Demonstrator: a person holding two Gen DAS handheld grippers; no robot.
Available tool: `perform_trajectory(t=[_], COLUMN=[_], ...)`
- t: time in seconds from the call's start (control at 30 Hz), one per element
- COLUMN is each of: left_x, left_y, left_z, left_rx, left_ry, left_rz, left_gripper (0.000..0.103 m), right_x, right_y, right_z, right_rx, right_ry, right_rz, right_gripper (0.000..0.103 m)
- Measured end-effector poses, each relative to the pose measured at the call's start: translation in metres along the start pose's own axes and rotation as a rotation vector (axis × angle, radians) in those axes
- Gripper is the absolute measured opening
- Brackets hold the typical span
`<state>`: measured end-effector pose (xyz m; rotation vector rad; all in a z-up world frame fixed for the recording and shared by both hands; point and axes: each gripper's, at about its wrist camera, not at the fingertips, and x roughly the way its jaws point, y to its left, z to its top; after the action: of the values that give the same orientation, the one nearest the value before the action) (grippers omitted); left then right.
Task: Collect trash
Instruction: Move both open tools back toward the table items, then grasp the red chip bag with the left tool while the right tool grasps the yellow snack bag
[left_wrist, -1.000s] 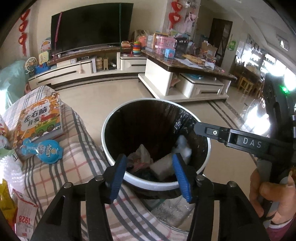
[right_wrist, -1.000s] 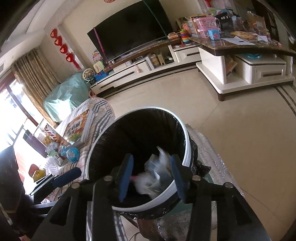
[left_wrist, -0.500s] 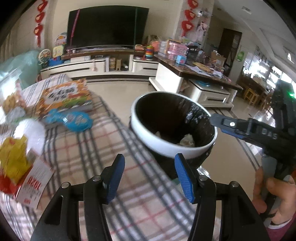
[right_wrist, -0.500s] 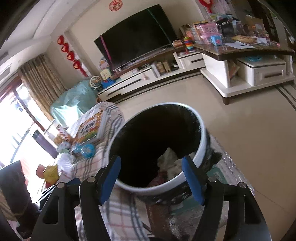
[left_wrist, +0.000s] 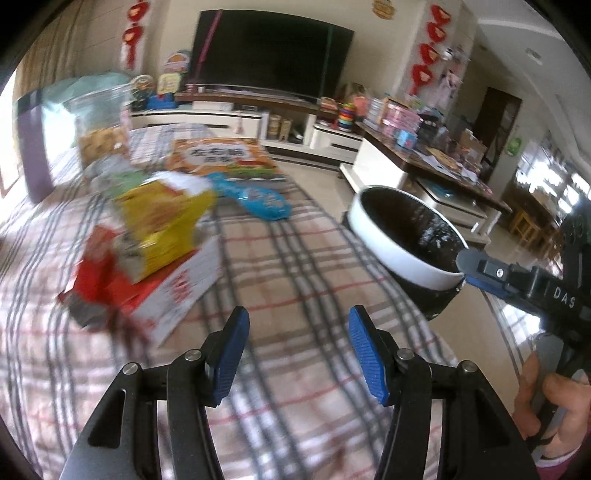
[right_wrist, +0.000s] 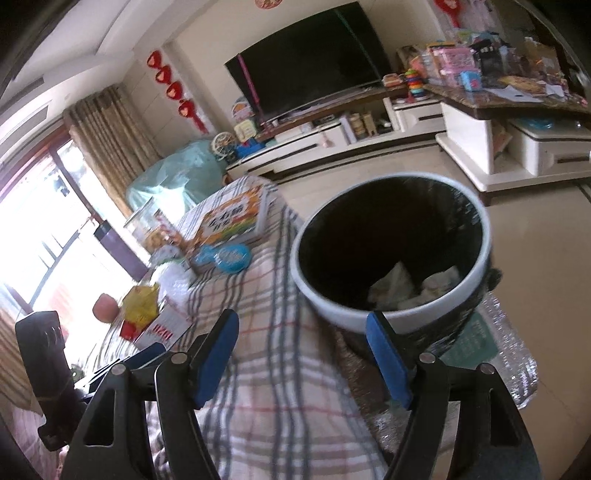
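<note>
Living room seen from two hand-held grippers. In front, a table under a plaid cloth (left_wrist: 295, 266), cluttered: yellow snack bag (left_wrist: 162, 225) lying on a red-and-white box (left_wrist: 147, 295), blue round packet (left_wrist: 264, 201), orange picture book (left_wrist: 218, 157). Just past the table's edge, on pale floor tiles, a white-rimmed trash bin (right_wrist: 391, 258) with black liner, crumpled paper (right_wrist: 402, 286) inside. Behind, large dark television (left_wrist: 269, 59) on a long low cabinet, red wall ornaments, curtained window. Left gripper (left_wrist: 297, 349) open over the cloth, empty. Right gripper (right_wrist: 304, 360) empty, jaws just widened, near the bin's rim.
</note>
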<state>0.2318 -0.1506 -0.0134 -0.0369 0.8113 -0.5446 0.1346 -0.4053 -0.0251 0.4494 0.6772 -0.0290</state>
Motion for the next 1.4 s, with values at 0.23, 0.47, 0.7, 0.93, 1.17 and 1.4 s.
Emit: perform_trajectory(t=[0.23,0.47,0.7,0.93,1.17,1.4], left_x=[-0.027,-0.053,-0.056,-0.031,-0.007,-0.014], left_y=[0.036,0.059,0.099,0.122,0.123,0.129], left_z=[-0.004,-0.02,-0.027,-0.013,0.001,-0.005], left_rx=[-0.077,-0.081,-0.143,-0.165,-0.126,-0.109], left_ry=[-0.037,-0.078,-0.062,-0.022,0.022,-0.007], left_rz=[0.043,0.101,0.141,0.152,0.114,0.137], left_gripper=[0.056,0.056,0.056,0.054,0.012,0.003], right_x=[0.019,0.038,0.056,0.077,0.096,0.119], right_y=[0.032,0.063,0.092,0.129,0.167,0.167], right_z=[-0.018,-0.034,-0.038,-0.037,-0.031,-0.026], right_rx=[-0.035,-0.07,-0.097,-0.141,-0.201,-0.194], right_ry=[0.053,0.104,0.135,0.144,0.1,0.094], right_rz=[0.039,0.069,0.1,0.135,0.159,0.122], right_gripper=[0.073,0.073,0.073,0.073,0.072,0.016])
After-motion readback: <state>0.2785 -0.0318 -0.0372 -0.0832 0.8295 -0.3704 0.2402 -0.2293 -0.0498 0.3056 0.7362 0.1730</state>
